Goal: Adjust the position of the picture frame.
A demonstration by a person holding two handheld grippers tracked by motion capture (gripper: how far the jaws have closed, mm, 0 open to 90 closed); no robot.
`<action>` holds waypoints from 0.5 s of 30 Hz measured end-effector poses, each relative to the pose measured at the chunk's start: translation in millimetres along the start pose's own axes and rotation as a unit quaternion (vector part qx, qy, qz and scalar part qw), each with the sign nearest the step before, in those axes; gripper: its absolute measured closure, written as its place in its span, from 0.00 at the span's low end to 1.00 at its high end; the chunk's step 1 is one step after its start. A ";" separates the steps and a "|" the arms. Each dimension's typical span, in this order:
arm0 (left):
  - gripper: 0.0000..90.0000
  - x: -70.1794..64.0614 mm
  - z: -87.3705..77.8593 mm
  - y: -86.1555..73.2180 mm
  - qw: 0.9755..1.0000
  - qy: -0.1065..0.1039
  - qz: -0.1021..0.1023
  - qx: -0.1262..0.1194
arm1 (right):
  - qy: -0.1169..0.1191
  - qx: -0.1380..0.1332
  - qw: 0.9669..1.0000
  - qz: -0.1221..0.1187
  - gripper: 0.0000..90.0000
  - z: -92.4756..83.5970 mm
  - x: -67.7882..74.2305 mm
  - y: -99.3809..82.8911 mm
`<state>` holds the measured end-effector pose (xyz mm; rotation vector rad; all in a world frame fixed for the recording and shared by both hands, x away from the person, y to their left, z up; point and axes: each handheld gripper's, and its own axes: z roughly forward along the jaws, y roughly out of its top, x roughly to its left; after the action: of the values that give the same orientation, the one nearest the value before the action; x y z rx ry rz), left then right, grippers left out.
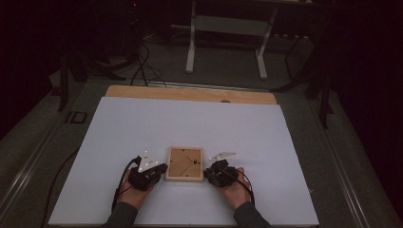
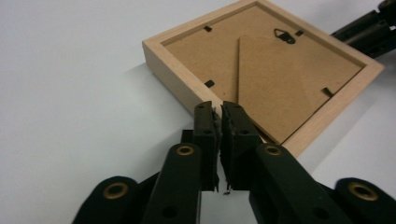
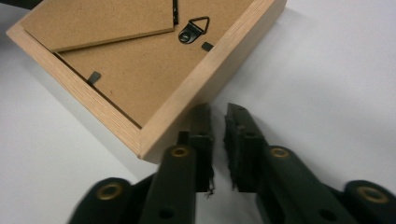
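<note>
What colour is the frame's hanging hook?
Black hook on the brown backing; right gripper view shows it best.

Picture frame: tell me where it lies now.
In the high view the picture frame lies face down on the white sheet, near its front edge, between the left tongs and right tongs.

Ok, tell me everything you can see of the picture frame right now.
The picture frame is small, square, pale wood, lying face down on the white table cover near the person's edge. Its brown fibreboard back shows a folded-flat easel stand, black retaining tabs and a black triangular hanger. The left gripper and right gripper flank its sides, jaws nearly closed, gripping nothing.
</note>
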<state>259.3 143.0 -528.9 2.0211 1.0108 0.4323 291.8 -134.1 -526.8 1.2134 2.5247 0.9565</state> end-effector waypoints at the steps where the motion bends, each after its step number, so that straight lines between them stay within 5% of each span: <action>1: 0.92 0.0 -1.2 0.3 1.000 -0.002 -0.002 -0.002 | -0.001 -0.002 1.000 -0.001 0.84 -1.4 -0.7 0.0; 6: 0.85 -2.5 -6.3 2.9 1.000 -0.007 -0.004 -0.013 | -0.005 -0.020 1.000 -0.008 0.75 -12.1 -4.8 2.8; 8: 0.81 -6.5 -9.8 7.0 1.000 -0.005 0.017 -0.016 | -0.004 -0.028 1.000 -0.012 0.72 -17.2 -6.3 4.4; 15: 0.68 -16.6 -22.2 17.0 0.999 -0.013 0.035 -0.036 | -0.002 -0.050 0.998 -0.027 0.63 -31.9 -10.7 8.8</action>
<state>244.2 135.5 -501.1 1.9962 0.8985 0.4713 291.0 -153.1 -497.7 1.1115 2.4613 1.0532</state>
